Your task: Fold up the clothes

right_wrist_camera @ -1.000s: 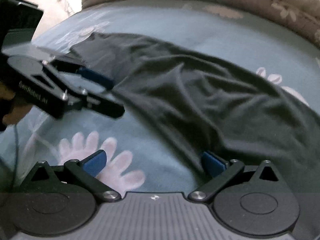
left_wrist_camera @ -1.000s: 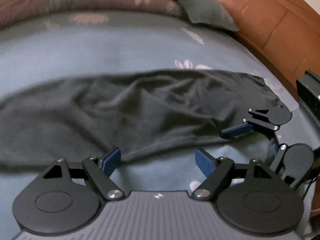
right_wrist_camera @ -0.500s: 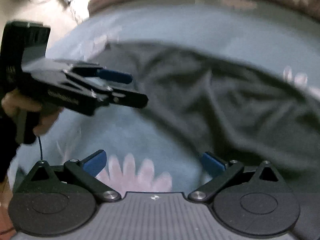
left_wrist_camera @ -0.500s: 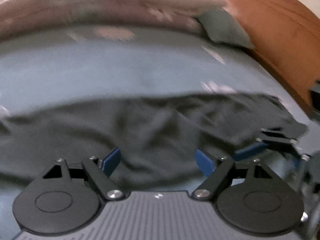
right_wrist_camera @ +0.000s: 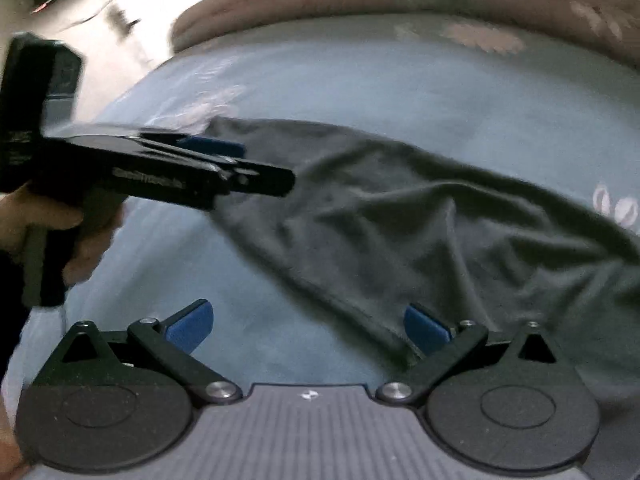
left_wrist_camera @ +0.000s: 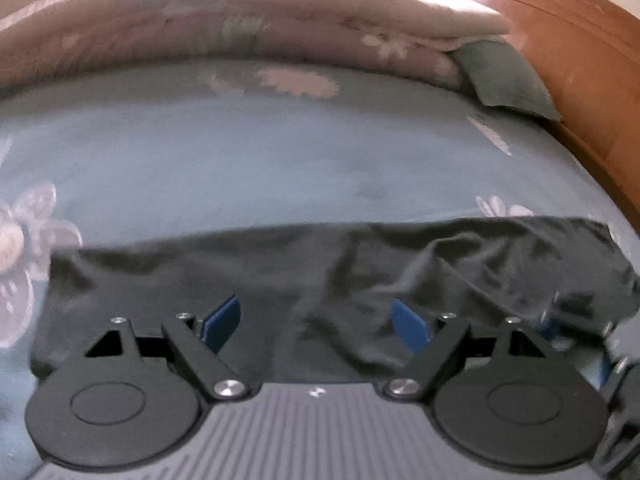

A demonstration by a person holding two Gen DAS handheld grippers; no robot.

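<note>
The bed (left_wrist_camera: pixel 320 152) fills both views, covered in a grey-blue sheet printed with pale pink flowers, with a folded dusty-pink floral quilt (left_wrist_camera: pixel 240 28) along its far side and an orange-brown wooden headboard (left_wrist_camera: pixel 580 60) at the right of my left view. Across the sheet lies the one thing I am working on, a dark charcoal soft knit garment (left_wrist_camera: pixel 340 272), spread in a long wrinkled band and lying flat on the bed rather than lifted.

My left tool (left_wrist_camera: pixel 316 320) hangs over the near part of that band with its blue pads wide apart and nothing between them but the cloth lying underneath; I am not gripping anything. My right tool (right_wrist_camera: pixel 308 326) is likewise spread open, its right pad just at the garment's near hem and its left pad over bare sheet. In the right view my left hand (right_wrist_camera: pixel 60 232) shows around the other tool's handle, near the garment's far end.

I judge this to be the reach before a fold: both tools positioned over the cloth, no edge taken yet. The frames are soft, so I cannot say whether the pads touch the fabric. Next I need to lower each tool onto an edge, pinch one layer cleanly, then lift both together and carry them across.
</note>
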